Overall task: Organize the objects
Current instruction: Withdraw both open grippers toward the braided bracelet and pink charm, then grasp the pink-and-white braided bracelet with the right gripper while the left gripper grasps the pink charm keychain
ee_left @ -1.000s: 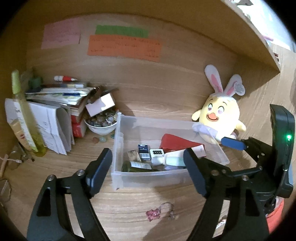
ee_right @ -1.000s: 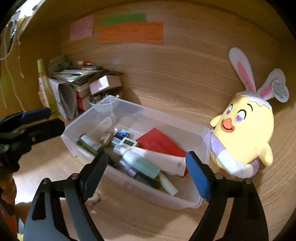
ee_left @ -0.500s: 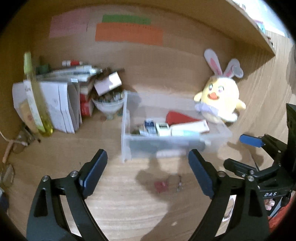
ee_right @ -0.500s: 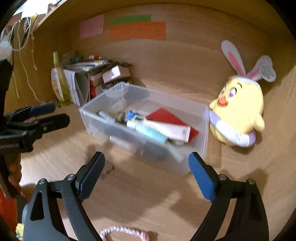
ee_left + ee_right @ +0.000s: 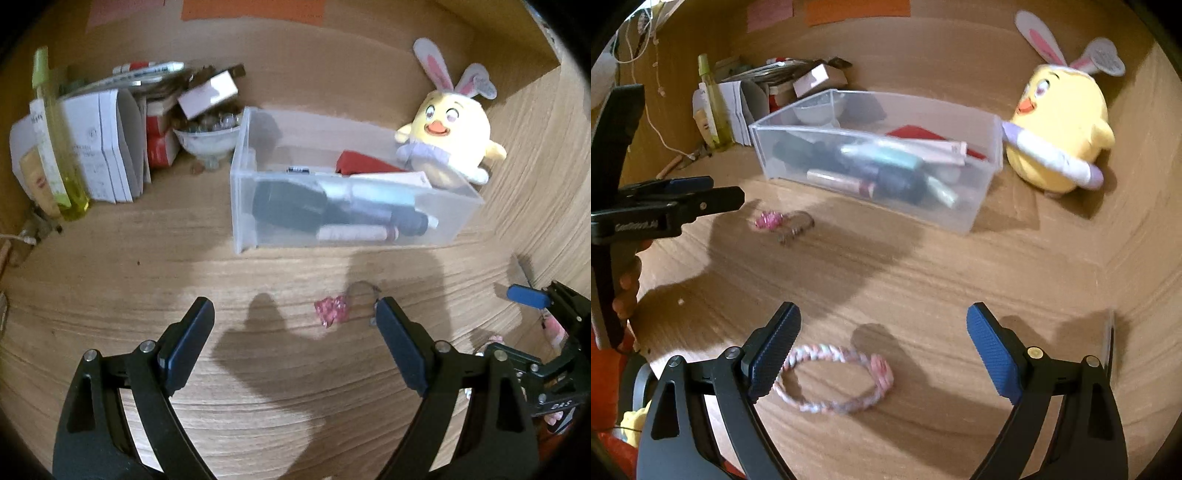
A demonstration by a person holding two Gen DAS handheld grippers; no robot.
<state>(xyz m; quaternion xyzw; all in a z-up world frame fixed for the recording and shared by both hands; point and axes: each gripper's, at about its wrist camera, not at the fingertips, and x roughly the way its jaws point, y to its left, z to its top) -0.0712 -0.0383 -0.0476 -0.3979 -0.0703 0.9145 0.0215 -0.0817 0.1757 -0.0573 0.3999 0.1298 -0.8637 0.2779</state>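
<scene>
A clear plastic bin holds bottles, tubes and a red card. In front of it a pink charm on a metal ring lies on the wooden desk. My left gripper hovers open just short of the charm, with nothing between its fingers; from the right wrist it shows at the left. A pink-and-white braided bracelet lies on the desk between the open fingers of my right gripper, untouched. One blue right fingertip shows at the far right in the left wrist view.
A yellow chick plush with rabbit ears leans beside the bin's right end. Left of the bin are a bowl of trinkets, stacked papers and boxes and a yellow-green bottle. Wooden walls close the back and right.
Both grippers have drawn back from the bin and sunk toward the desk. The bin now looks farther off, and the bracelet has come into the right wrist view.
</scene>
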